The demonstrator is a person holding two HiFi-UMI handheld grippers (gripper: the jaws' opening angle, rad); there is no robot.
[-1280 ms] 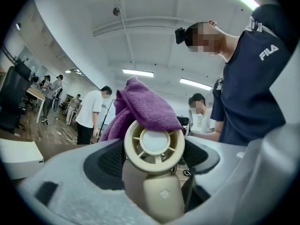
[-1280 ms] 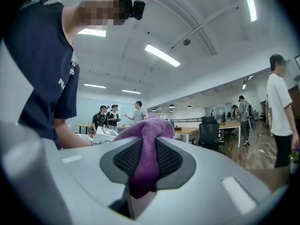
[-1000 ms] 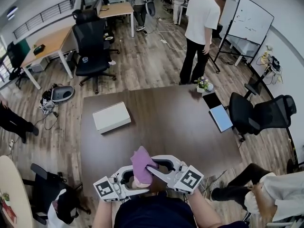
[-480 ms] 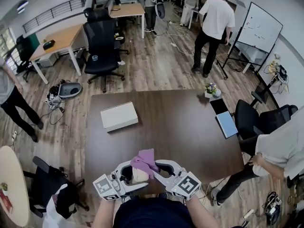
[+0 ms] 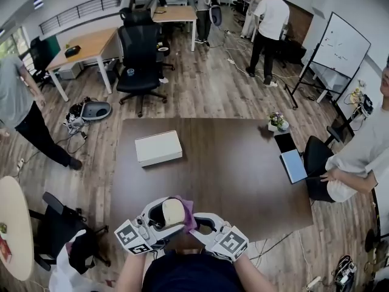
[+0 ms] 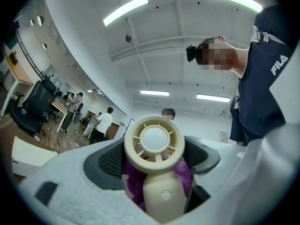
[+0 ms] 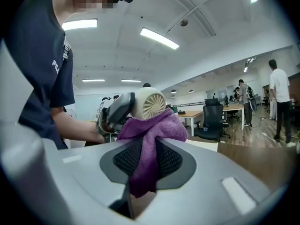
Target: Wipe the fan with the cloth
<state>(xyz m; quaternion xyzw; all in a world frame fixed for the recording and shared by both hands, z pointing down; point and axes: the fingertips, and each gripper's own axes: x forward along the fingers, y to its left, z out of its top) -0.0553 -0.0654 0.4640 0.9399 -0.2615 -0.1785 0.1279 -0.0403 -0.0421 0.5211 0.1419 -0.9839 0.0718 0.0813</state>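
A small cream hand-held fan [image 5: 172,212] is held near the brown table's [image 5: 231,163] front edge, close to my body. My left gripper [image 5: 159,219] is shut on its handle [image 6: 161,196], and the round grille [image 6: 153,143] stands above the jaws. A purple cloth [image 5: 189,214] is pinched in my shut right gripper [image 5: 197,224] and presses against the fan's right side. In the right gripper view the cloth [image 7: 150,139] bunches up from between the pads, touching the fan [image 7: 147,104] just below its grille. In the left gripper view cloth [image 6: 133,182] shows behind the handle.
A white flat box [image 5: 158,148] lies on the table's far left. A small potted plant [image 5: 278,122] and a dark folder with a light blue tablet [image 5: 294,165] sit at the right edge. A seated person [image 5: 358,163] is at the right; office chairs and standing people are beyond.
The cloth has come down off the top of the fan to its right side, so the cream fan head now shows. The left gripper tipped upward and the right gripper sank.
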